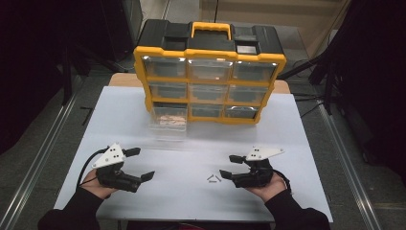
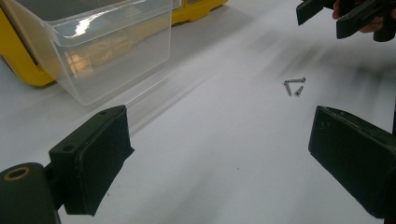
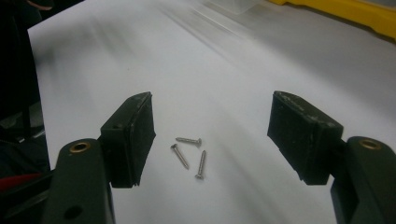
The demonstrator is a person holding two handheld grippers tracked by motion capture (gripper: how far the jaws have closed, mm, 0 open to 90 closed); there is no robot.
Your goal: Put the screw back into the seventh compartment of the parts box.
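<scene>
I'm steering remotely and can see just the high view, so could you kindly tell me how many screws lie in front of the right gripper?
Observer: Three screws, loose on the white table, between the open jaws of the right gripper.
Operator: Thank you. Do they touch each other?
Observer: They lie close together, heads pointing different ways; whether any touch I cannot tell.
Operator: And is the left gripper open?
Observer: Yes, the left gripper is open, holding nothing, with the clear drawer ahead.

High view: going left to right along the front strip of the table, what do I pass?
Left gripper → screws → right gripper.
</scene>
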